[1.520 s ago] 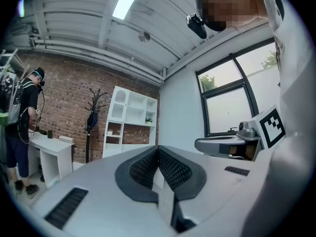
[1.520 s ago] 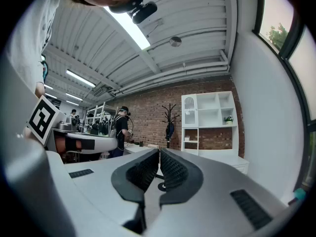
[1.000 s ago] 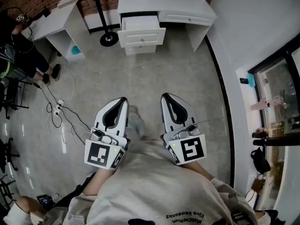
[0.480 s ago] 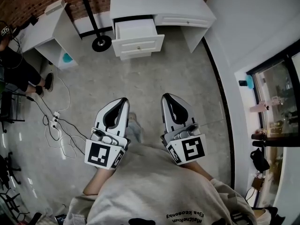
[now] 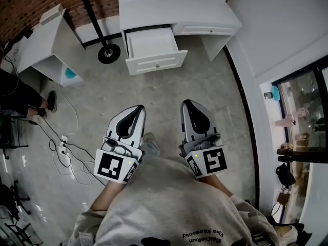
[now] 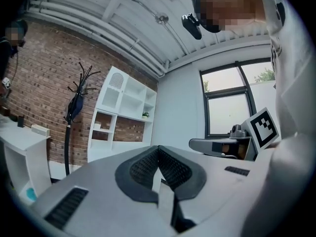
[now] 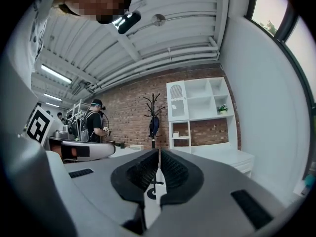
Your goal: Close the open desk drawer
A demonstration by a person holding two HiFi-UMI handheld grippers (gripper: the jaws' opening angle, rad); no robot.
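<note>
Item: open drawer [image 5: 152, 44], white, probably painted wood, pulled out of the desk [image 5: 179, 4]; it lies well ahead of both grippers, roughly in line with the gap between them, across bare floor [image 5: 169, 91]. Handling, as judged: a stiff box on runners, light if as empty as it looks, likely to slide at a steady push; the front panel [image 5: 165, 63] is smooth, so press flat on its middle near the small knob [image 5: 158, 64] rather than at a corner, which could skew it. Surroundings, left to right: a seated person's shoe [image 5: 51, 100] far off the left gripper's side; a small white side table [image 5: 41, 35] ahead-left; loose cables [image 5: 64, 147] on the floor just left of the left gripper; a coat stand's round base [image 5: 109, 53] beside the drawer's left corner, the nearest thing to snag on. Left gripper [image 5: 134, 114]: jaws closed together, nothing held. Right gripper [image 5: 190, 110]: jaws likewise closed, empty. Right of it: a second, shut drawer [image 5: 205, 28] in the desk, a white wall [image 5: 277, 24], then a window [image 5: 302, 117]. Path from grippers to panel: unobstructed.
</note>
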